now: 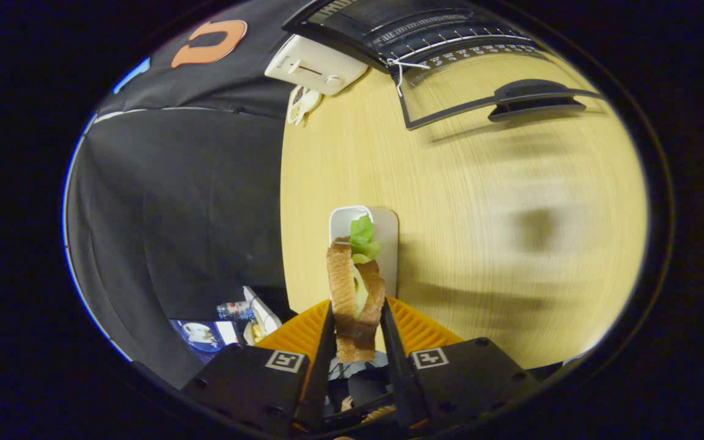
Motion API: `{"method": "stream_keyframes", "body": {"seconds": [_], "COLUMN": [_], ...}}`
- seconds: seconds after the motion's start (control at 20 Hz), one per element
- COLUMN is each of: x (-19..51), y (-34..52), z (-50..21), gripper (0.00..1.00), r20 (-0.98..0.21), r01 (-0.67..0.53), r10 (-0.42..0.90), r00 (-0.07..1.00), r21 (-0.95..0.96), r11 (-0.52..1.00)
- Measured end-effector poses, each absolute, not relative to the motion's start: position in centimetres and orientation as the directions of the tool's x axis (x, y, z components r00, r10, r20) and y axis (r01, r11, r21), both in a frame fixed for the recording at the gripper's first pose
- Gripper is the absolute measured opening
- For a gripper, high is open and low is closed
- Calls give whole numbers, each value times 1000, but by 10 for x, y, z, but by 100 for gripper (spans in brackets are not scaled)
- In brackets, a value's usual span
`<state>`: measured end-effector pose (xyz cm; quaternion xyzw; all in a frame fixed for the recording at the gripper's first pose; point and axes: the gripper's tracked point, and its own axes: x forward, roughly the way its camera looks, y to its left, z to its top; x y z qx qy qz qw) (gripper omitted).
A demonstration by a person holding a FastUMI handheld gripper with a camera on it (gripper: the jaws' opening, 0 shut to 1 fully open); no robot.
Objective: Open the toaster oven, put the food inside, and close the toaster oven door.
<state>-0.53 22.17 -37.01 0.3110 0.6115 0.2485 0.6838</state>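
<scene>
Sandwich gripped, oven door already down.

Wooden table [480,201] below; toaster oven [401,30] lies well ahead, beyond the fingers, its glass door [480,85] folded open toward us, rack visible. Gripper [357,318] is clamped on the sandwich [355,293]: long axis along the fingers, toasted bread, lettuce sticking out front, over a white tray [343,220].

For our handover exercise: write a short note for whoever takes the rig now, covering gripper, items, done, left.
Hand-held gripper: shut on the sandwich, lifted above the white tray on the wooden table.
Toaster oven: beyond the fingers across the table, door already folded down open.
Done: door opened, food picked up.
Left: carry the sandwich into the oven, release it, close the door.
</scene>
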Motion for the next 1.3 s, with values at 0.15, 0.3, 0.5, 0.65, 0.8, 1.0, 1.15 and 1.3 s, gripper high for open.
{"method": "stream_keyframes", "body": {"seconds": [0.15,0.3,0.5,0.65,0.8,1.0,1.15,1.3], "x": [-6,-6,-7,-2,14,51,83,118], "y": [221,217,210,197,174,125,89,67], "z": [-369,-356,-320,-287,-258,-238,-246,-252], "gripper": [42,37,36,36,36,36,36,36], "r20": [-695,-686,-644,-603,-559,-518,-500,-439], "r01": [17,16,8,-45,-63,-11,61,142], "r10": [710,717,753,777,783,737,661,605], "r00": [117,126,135,179,271,434,559,664], "r21": [716,724,761,784,802,815,820,869], "r11": [698,690,649,619,594,580,569,474]}}
